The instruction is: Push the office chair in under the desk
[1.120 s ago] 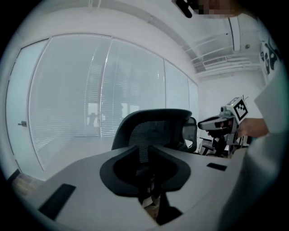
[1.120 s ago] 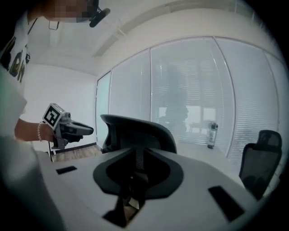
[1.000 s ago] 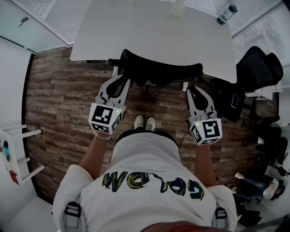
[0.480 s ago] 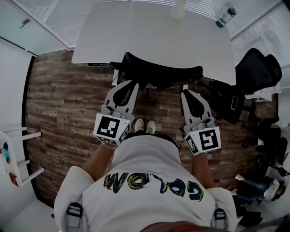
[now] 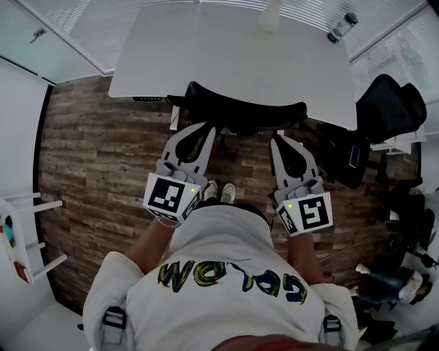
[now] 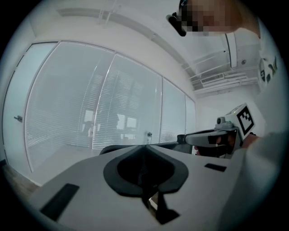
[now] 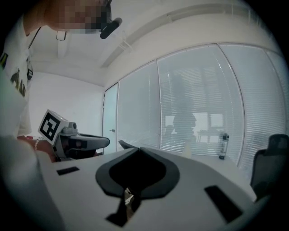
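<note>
The black office chair [image 5: 247,110] stands with its seat under the white desk [image 5: 226,48]; only its curved backrest shows at the desk's near edge. My left gripper [image 5: 210,129] points at the backrest's left part and my right gripper [image 5: 276,140] at its right part. Both tips are close to the backrest; whether they touch it I cannot tell. Both pairs of jaws have just been closing and now meet at the tips with nothing between them, as the left gripper [image 6: 145,146] and the right gripper [image 7: 139,149] show in their own views.
A clear bottle [image 5: 343,22] and a white object [image 5: 269,12] stand at the desk's far edge. A second black chair [image 5: 387,103] and dark gear are at the right. A white rack [image 5: 20,240] is at the left. The floor is wood plank.
Both grippers have risen and come inward toward the chair's backrest, and their jaws have closed from slightly apart to shut. The chair looks unmoved.
</note>
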`<action>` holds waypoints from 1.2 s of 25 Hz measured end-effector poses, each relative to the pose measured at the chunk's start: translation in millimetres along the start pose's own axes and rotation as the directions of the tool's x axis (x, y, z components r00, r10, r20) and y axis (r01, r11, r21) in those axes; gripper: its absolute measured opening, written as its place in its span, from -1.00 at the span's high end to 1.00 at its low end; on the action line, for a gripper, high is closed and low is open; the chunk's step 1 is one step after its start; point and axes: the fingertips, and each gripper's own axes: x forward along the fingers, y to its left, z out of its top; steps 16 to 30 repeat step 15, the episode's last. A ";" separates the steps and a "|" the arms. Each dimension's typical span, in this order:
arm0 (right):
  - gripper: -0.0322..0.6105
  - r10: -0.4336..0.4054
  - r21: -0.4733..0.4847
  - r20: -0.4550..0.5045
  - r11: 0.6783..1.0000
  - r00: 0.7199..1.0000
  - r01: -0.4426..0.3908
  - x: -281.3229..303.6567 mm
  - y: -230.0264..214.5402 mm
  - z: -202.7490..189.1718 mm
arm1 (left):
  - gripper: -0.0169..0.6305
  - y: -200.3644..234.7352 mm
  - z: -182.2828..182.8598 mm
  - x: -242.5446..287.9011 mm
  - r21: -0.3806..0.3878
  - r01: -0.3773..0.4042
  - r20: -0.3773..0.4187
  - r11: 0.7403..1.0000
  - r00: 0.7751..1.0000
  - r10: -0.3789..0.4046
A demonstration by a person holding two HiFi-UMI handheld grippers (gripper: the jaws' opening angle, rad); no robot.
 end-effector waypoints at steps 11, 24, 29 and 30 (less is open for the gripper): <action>0.85 -0.005 0.000 0.002 1.000 1.000 0.005 1.1 -4.1 0.5 | 0.87 -1.9 3.4 3.9 0.005 0.007 0.007 1.000 1.000 -0.007; 0.85 -0.003 -0.002 0.002 1.000 1.000 0.003 2.2 -4.8 0.3 | 0.87 -1.0 3.6 5.3 0.002 0.005 0.010 1.000 1.000 -0.005; 0.85 -0.003 -0.002 0.002 1.000 1.000 0.003 2.2 -4.8 0.3 | 0.87 -1.0 3.6 5.3 0.002 0.005 0.010 1.000 1.000 -0.005; 0.85 -0.003 -0.002 0.002 1.000 1.000 0.003 2.2 -4.8 0.3 | 0.87 -1.0 3.6 5.3 0.002 0.005 0.010 1.000 1.000 -0.005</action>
